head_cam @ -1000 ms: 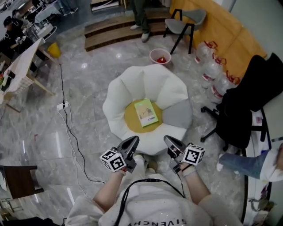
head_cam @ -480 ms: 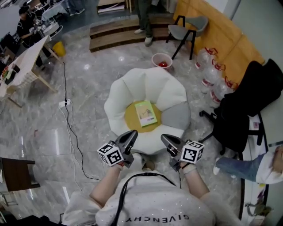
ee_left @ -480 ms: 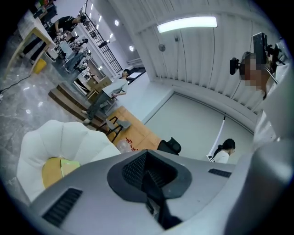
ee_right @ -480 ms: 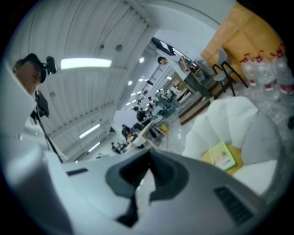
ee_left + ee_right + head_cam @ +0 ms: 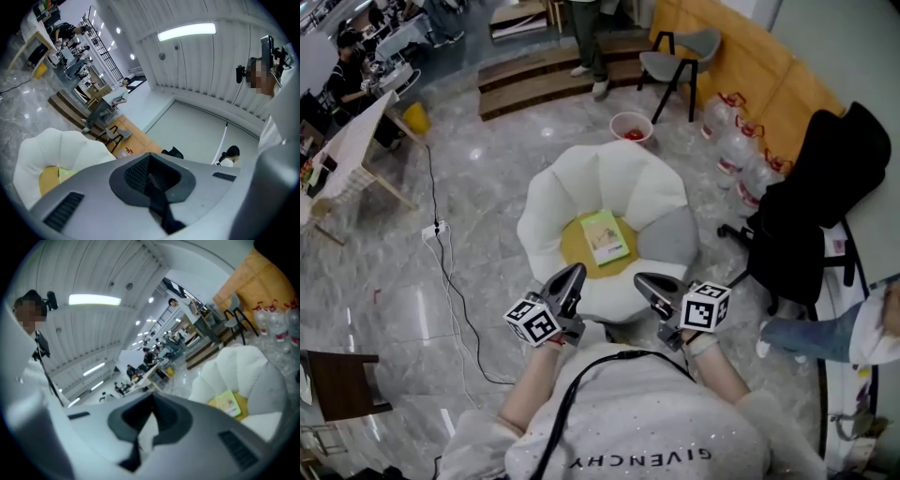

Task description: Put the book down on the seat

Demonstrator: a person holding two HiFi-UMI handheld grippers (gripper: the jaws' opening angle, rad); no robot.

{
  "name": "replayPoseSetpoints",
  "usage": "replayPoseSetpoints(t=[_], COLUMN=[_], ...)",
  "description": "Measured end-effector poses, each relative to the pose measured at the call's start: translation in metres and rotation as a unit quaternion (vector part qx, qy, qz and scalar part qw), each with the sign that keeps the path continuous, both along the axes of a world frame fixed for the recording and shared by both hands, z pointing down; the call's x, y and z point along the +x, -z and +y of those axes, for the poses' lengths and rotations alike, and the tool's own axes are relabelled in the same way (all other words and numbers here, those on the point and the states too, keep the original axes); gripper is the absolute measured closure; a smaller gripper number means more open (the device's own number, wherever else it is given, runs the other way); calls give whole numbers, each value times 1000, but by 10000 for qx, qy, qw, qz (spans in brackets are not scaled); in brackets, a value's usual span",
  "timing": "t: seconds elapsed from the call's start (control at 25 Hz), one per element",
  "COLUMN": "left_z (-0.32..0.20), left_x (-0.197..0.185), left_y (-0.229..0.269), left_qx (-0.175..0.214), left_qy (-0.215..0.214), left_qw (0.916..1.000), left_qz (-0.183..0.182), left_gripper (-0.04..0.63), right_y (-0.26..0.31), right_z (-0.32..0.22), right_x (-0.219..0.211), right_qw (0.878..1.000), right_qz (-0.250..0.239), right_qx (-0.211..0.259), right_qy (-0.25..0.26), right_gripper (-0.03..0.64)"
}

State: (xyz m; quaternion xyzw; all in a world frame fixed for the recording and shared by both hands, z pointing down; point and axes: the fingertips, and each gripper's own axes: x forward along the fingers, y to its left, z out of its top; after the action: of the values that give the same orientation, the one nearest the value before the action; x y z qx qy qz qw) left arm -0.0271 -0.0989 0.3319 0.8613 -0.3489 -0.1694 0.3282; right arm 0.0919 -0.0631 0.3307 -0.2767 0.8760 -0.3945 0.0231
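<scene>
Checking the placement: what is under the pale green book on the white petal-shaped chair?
The pale green book lies flat on the round yellow seat cushion of the white petal-shaped chair; yellow shows beside it. The patch directly beneath is covered.

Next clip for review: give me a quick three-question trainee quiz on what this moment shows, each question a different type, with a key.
1. True or false: the green book lies on the yellow seat cushion of the white petal-shaped chair.
2. What does the right gripper hold? A) the book B) nothing C) a water bottle
3. Fill in the blank: the jaws of the left gripper are ___ (open or shut).

Key: 1 true; 2 B, its jaws are together with nothing between them; 3 shut.
</scene>
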Motion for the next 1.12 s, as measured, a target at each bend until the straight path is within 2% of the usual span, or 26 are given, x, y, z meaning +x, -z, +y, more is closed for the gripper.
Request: replayPoseSetpoints(t=[0.36,1.12], left_z=[1,7], left_x=[1,10], left_y=[10,9], left_qx=[117,199], left_qy=[26,-20], left_qw=[9999,9998], left_qz=[32,59], left_gripper=[572,572], right_y=[11,13], right_z=[2,8], right_x=[-11,4], right_qw=[9999,9996], right_qz=[23,114], right_qx=[148,224], right_qy=[73,-140], right_gripper=[601,602])
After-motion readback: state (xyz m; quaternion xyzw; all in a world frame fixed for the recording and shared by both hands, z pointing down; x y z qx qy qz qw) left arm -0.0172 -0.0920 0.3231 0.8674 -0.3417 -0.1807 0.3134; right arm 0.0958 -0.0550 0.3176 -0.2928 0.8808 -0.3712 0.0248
